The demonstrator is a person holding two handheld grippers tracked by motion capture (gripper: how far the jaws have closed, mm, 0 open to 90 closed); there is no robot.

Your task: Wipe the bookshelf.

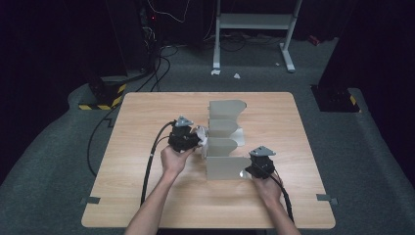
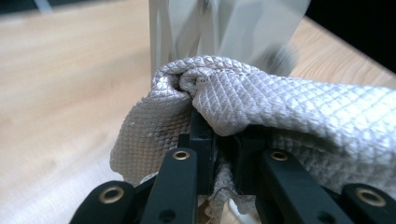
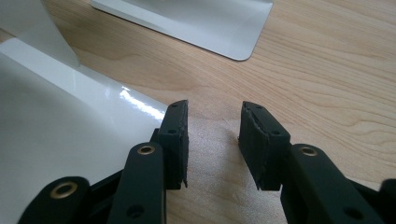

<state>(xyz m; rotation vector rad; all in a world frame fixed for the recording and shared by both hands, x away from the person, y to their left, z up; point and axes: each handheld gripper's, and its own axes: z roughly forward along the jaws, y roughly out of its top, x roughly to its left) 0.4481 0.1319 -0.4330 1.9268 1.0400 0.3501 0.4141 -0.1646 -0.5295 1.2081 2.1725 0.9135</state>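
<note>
a light wooden table [image 1: 147, 196] with rounded corners spans the middle of the high view, standing on grey carpet. a grey metal rack [image 1: 226, 147] with 4 upright dividers stands on it just right of centre, its flat base reaching toward the right. strips of tape [image 1: 92, 199] mark the table's lower corners.

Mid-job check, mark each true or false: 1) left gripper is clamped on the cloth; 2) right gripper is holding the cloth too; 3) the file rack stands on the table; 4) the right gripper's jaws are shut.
1) True: the left gripper is shut on the grey cloth.
2) False: the right gripper holds nothing; bare table shows between its jaws.
3) True: the file rack stands upright on the wooden table.
4) False: its jaws stand apart, beside the rack's base plate.
</note>
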